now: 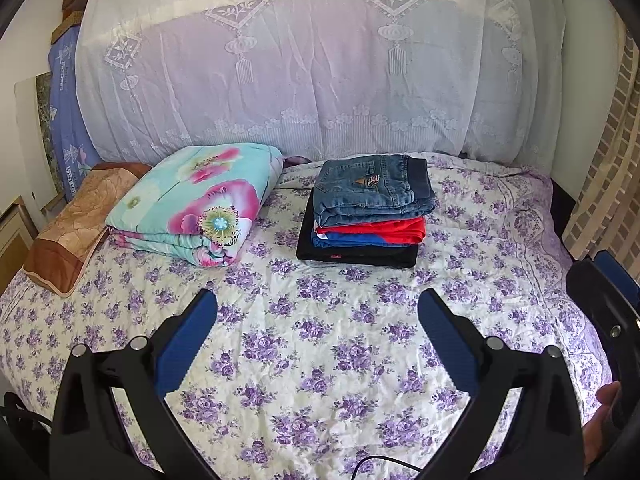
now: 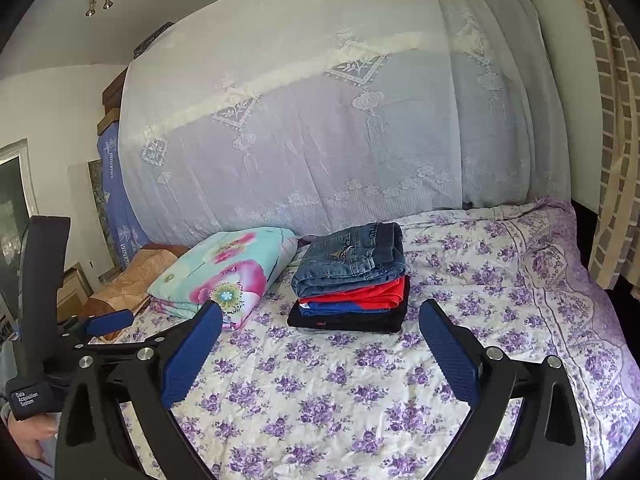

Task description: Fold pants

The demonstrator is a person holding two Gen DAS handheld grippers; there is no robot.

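The blue jeans (image 1: 372, 190) are folded up and sit on top of a small pile of clothes near the back of the bed (image 1: 320, 340). Under the jeans is a red piece of clothing (image 1: 384, 227), then a blue one (image 1: 348, 240), and a black one (image 1: 356, 254) is at the bottom. Just to the left of the pile is a folded blanket (image 1: 196, 200) with big pink flowers on light blue. A brown pillow (image 1: 76, 224) lies next to the blanket, at the left edge of the bed. The bed cover is white with little purple flowers. A white lace curtain (image 1: 320, 60) hangs behind the bed. The left gripper (image 1: 318, 334) is over the bare bed cover, well in front of the pile, with its blue fingers (image 1: 184, 344) spread wide and nothing in them. The right gripper (image 2: 320, 344) is spread wide too, empty, and close in front of the pile.
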